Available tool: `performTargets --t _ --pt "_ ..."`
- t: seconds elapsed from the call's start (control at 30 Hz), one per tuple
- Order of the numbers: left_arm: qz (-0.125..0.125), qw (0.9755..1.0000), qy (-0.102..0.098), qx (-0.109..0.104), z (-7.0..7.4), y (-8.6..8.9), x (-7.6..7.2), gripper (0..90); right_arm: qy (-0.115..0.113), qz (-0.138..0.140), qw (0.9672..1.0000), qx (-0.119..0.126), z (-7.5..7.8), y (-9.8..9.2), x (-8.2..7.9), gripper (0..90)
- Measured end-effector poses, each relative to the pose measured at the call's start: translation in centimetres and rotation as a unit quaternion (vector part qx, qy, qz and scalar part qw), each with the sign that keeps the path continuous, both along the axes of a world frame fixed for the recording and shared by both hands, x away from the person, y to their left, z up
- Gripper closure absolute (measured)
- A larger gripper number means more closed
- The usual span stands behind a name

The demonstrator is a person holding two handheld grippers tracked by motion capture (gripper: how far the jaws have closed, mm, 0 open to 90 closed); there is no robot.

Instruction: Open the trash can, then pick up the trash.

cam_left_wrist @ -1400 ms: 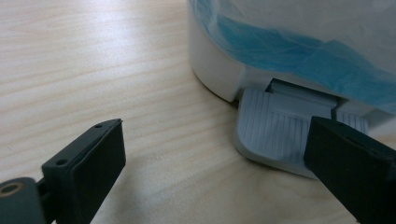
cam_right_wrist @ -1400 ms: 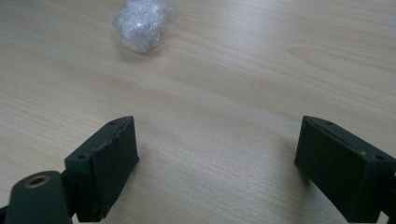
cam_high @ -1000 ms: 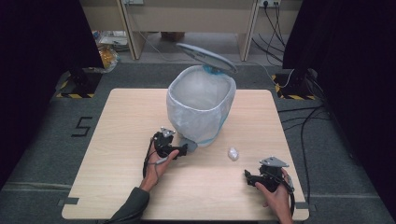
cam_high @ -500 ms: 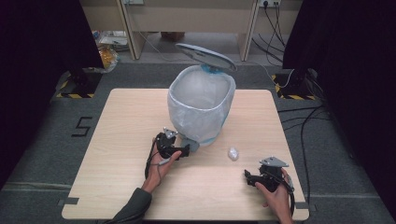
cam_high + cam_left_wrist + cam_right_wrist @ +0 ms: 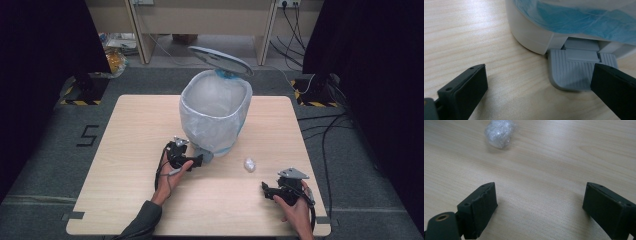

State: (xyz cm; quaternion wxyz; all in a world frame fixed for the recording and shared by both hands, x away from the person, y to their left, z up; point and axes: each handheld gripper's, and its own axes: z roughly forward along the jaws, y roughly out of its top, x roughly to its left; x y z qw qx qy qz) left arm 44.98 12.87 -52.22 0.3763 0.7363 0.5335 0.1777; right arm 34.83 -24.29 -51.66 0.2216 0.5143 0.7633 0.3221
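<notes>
A white pedal bin (image 5: 216,114) lined with a clear bag stands mid-table, its grey lid (image 5: 221,59) raised. Its grey ribbed foot pedal (image 5: 576,69) juts out at the bin's base. My left gripper (image 5: 196,161) is open, and one of its jaws rests over the pedal's right end in the left gripper view. A crumpled ball of clear plastic (image 5: 249,164) lies on the table to the right of the bin. My right gripper (image 5: 267,190) is open near the front right edge, pointing toward the ball (image 5: 499,133) with bare table between them.
The wooden table (image 5: 125,135) stands on a grey floor with a "5" marked at the left. Cables trail on the floor at the right. Light furniture stands behind the table.
My left gripper has edged a little toward the bin's pedal. The right gripper and the plastic ball have stayed put.
</notes>
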Motion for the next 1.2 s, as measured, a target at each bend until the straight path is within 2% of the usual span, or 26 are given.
performTargets --t 0.07,0.17,0.4,0.47,0.7,0.73,1.07,1.2 --pt "0.0 1.0 0.0 0.001 0.0 0.0 0.0 0.1 0.0 0.0 1.0 0.001 0.0 0.0 0.0 12.2" --pt "0.0 1.0 0.0 0.0 0.0 0.0 0.0 0.1 -0.006 0.015 0.9998 0.009 0.1 0.1 -0.1 19.7" --pt "0.0 1.0 0.0 0.0 0.0 0.0 0.0 0.1 -0.052 0.034 0.9979 0.018 1.1 1.0 0.2 23.4" --pt "0.0 1.0 0.0 0.0 0.0 0.0 0.0 0.0 -0.065 0.038 0.9969 0.02 1.4 1.4 0.6 27.9" --pt "0.0 1.0 0.0 0.0 0.0 0.0 0.0 0.0 -0.073 0.059 0.9951 0.03 1.7 3.1 2.0 37.5" --pt "0.0 1.0 0.0 0.0 0.0 0.0 0.0 0.0 -0.071 0.061 0.9948 0.04 1.5 3.4 2.3 38.7" --pt "0.0 1.0 0.0 0.0 0.0 0.0 0.0 0.0 -0.064 0.064 0.9953 0.033 0.8 4.4 3.2 41.2" --pt "0.0 1.0 0.0 0.0 0.0 0.0 0.0 0.0 -0.066 0.069 0.995 0.03 1.1 5.1 3.6 41.8"
